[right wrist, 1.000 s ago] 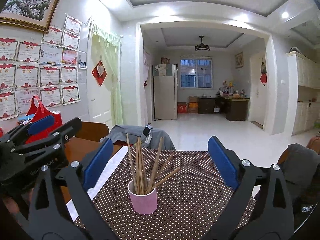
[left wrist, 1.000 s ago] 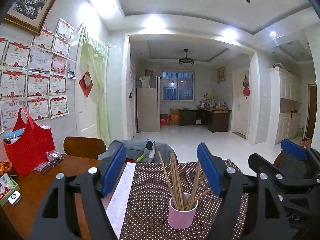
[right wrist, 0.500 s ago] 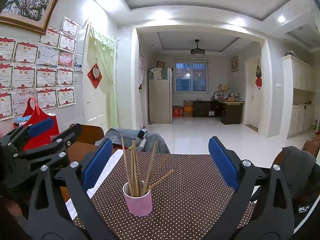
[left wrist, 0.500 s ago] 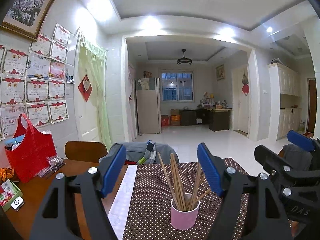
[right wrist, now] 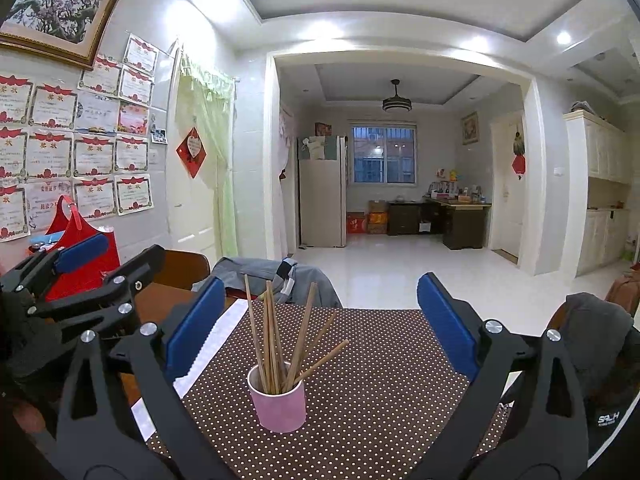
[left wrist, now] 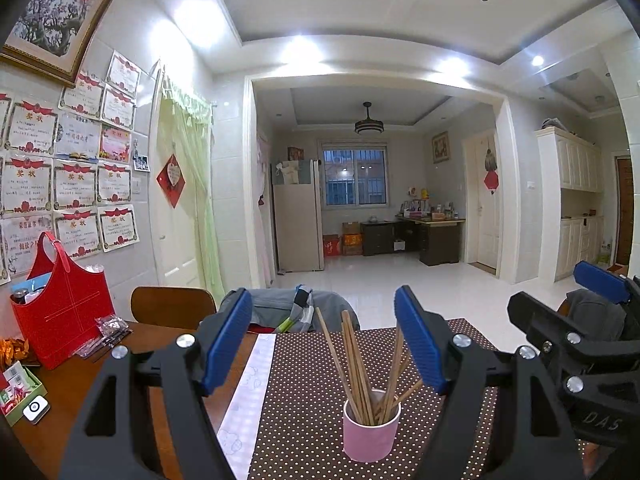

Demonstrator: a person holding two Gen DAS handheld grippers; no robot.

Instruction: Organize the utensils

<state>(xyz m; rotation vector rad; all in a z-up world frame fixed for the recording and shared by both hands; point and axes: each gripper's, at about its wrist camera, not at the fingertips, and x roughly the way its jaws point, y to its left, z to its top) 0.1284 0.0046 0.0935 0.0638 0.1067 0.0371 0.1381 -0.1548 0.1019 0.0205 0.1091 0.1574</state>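
Note:
A pink cup [left wrist: 371, 432] [right wrist: 277, 400] stands upright on a brown dotted mat [left wrist: 304, 392] [right wrist: 376, 380], holding several wooden chopsticks [left wrist: 360, 364] [right wrist: 276, 340] that fan outward. My left gripper [left wrist: 324, 340] is open with nothing between its blue pads, held back from and above the cup. My right gripper [right wrist: 320, 324] is also open and empty, with the cup low between its fingers. Each gripper shows at the edge of the other's view: the right gripper [left wrist: 576, 320] and the left gripper [right wrist: 100, 264].
A red bag [left wrist: 60, 308] stands at the table's left by the wall, with small packets [left wrist: 108, 328] and a green box [left wrist: 20, 392] nearby. A wooden chair [left wrist: 172, 306] with grey clothing [left wrist: 288, 308] stands at the far edge. Another draped chair [right wrist: 600, 340] is at right.
Both grippers have risen and tilted slightly, so the cup sits lower in both views. Both stay open. The cup and chopsticks have not moved.

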